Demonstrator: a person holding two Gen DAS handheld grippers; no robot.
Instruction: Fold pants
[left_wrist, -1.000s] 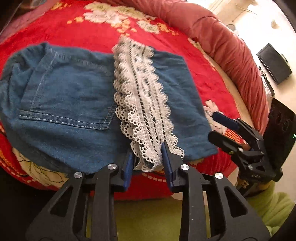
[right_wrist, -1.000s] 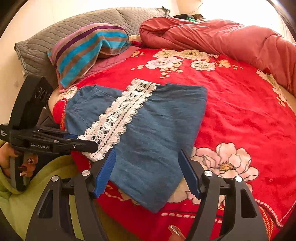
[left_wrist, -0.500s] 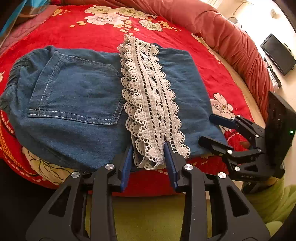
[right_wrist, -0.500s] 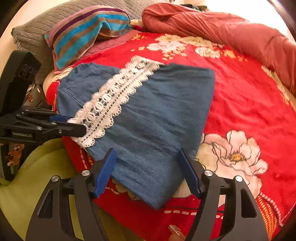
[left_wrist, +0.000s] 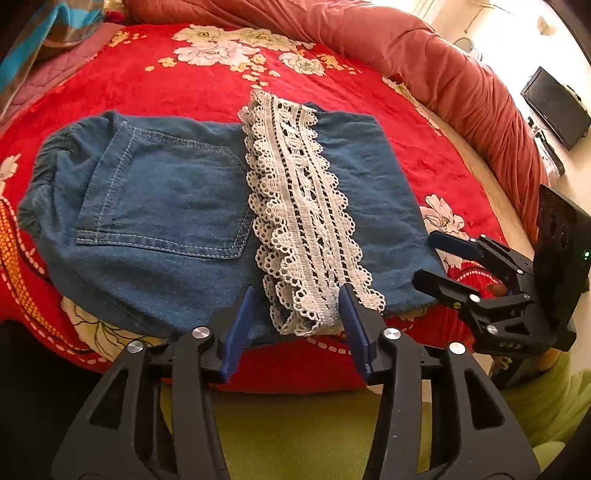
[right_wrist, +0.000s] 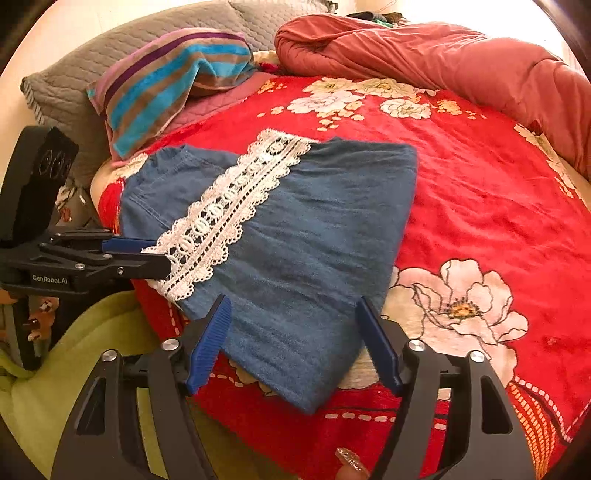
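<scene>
Denim pants (left_wrist: 207, 221) lie folded at bed (left_wrist: 424, 122) near edge; left gripper (left_wrist: 295, 314) and right gripper (right_wrist: 295, 332), jaws just opening, stand apart, releasing; next: withdraw or smooth.

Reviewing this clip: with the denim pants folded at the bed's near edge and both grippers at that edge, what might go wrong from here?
1. The folded pants overhang the bed edge, so a nudge may drag them off.
2. The left gripper, jaws just opened, straddles the lace trim; pulling back might snag the openwork.
3. The right gripper, also just opened, straddles the near corner and could undo the fold.
</scene>
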